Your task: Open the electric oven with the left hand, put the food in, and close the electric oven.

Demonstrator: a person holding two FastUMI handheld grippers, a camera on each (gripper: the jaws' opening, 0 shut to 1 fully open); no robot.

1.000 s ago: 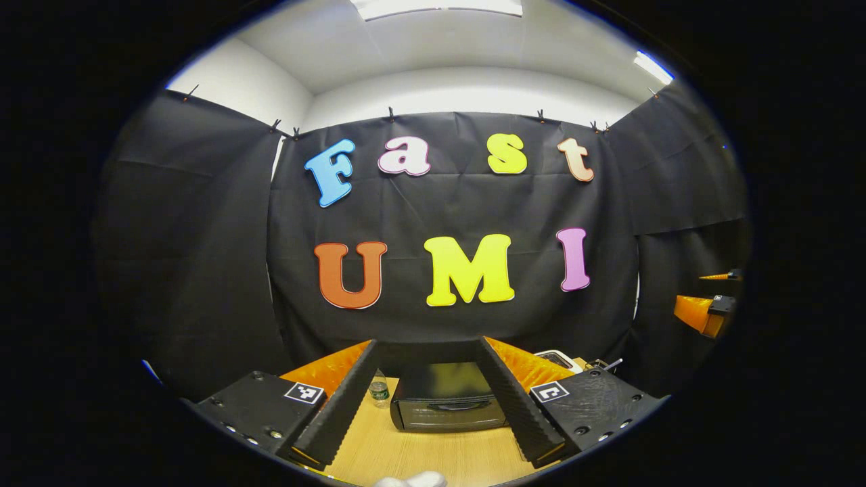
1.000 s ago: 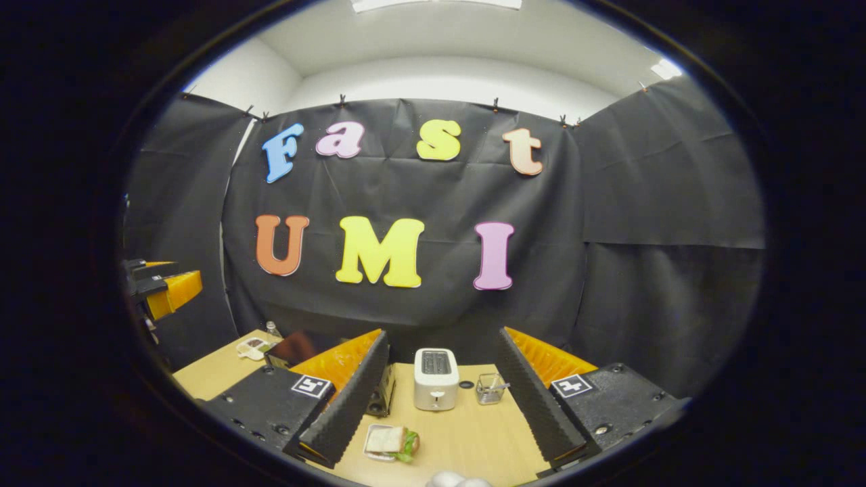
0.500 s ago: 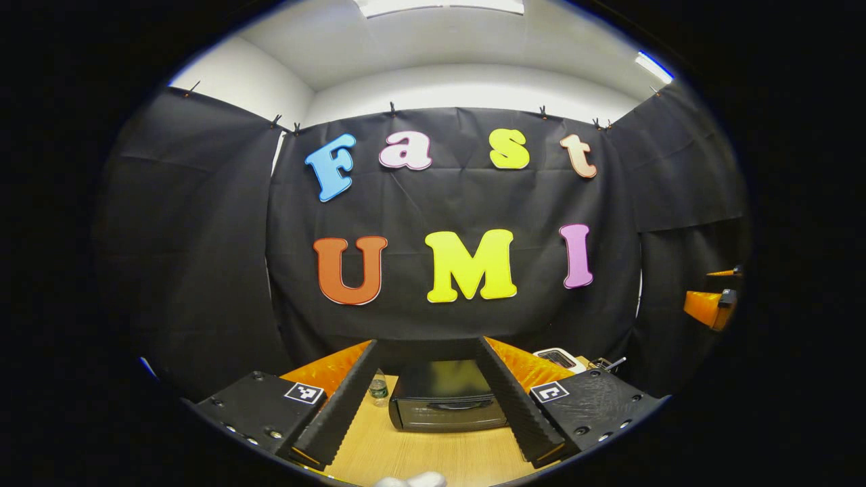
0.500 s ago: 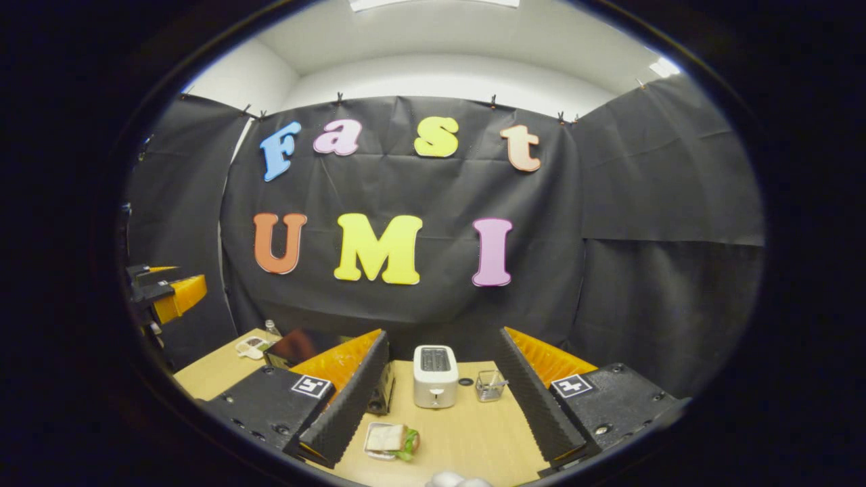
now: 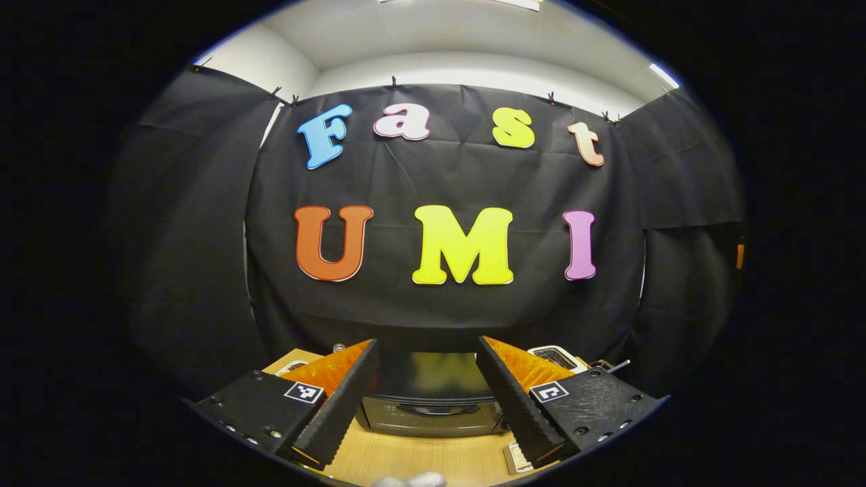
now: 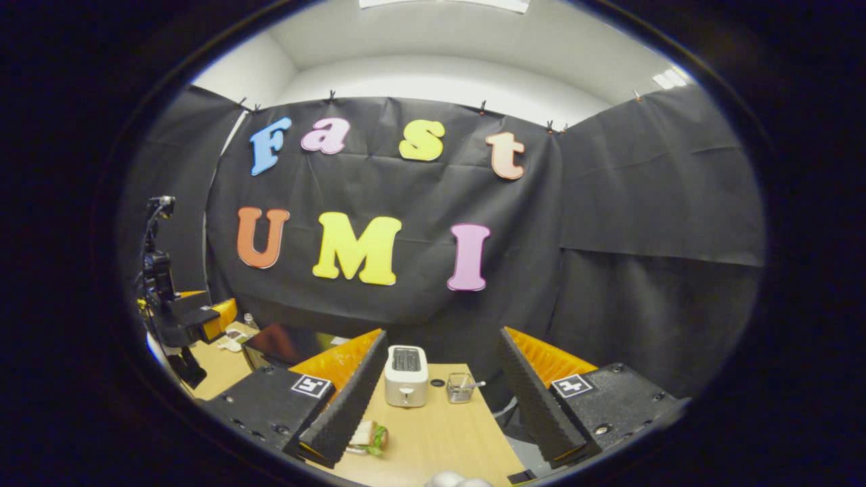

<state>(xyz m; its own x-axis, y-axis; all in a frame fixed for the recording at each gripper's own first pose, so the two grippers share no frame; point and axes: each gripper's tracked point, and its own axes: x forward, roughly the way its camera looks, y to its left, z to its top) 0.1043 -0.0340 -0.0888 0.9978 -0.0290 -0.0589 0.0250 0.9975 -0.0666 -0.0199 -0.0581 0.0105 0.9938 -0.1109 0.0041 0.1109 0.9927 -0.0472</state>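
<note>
One electric oven (image 5: 427, 396), door shut, sits straight ahead between my left gripper (image 5: 426, 399)'s wide-spread, empty fingers. One sandwich (image 6: 369, 436) lies by the left finger of my right gripper (image 6: 440, 399), also agape and empty; one toaster (image 6: 405, 375) and one glass (image 6: 461, 387) beyond.

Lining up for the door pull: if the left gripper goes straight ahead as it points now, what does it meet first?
Most likely the oven: its closed front sits centred between the open left gripper fingers, above the table. Depth is unclear.
</note>
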